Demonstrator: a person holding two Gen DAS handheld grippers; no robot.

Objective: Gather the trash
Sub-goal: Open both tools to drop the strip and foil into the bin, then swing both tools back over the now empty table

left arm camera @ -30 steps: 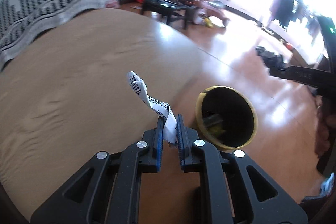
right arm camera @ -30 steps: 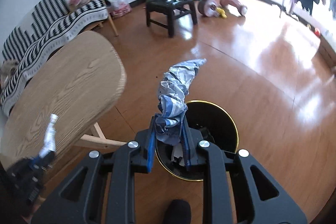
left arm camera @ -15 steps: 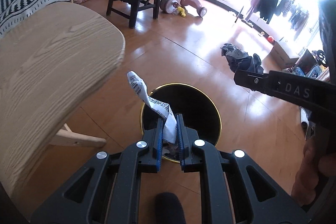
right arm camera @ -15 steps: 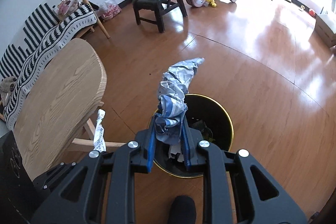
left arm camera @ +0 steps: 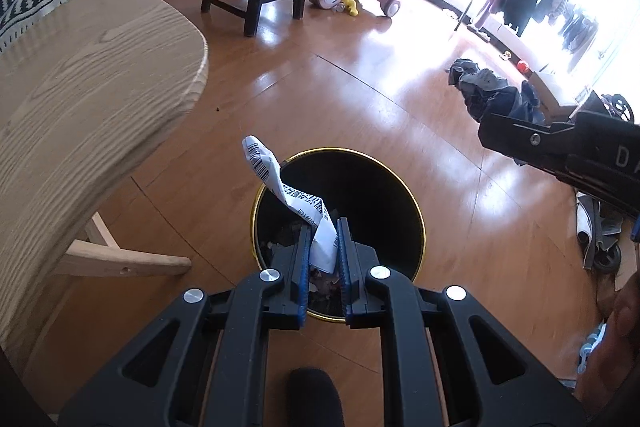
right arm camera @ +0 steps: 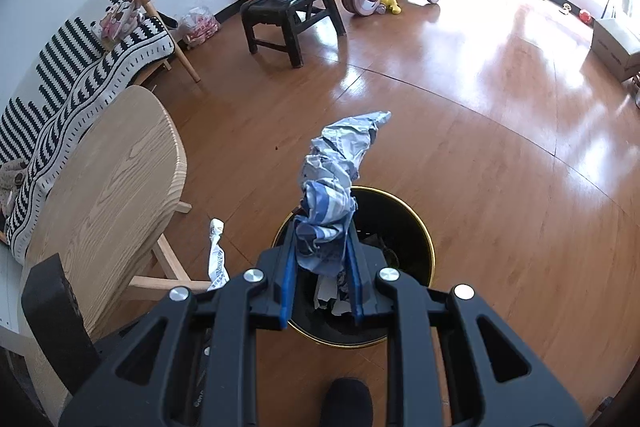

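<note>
Black inside and gold at the rim, the bin [left arm camera: 338, 239] stands on the floor beside the wooden table [left arm camera: 92, 91], mouth up, directly below both tools. We hold the left gripper [left arm camera: 324, 251] clamped on a white printed wrapper [left arm camera: 288, 195], its long axis rising away over the opening. The right gripper [right arm camera: 322, 263] is clamped on a crumpled blue-and-white wrapper [right arm camera: 336, 179], likewise over the bin. We judge both equally placed for release.
</note>
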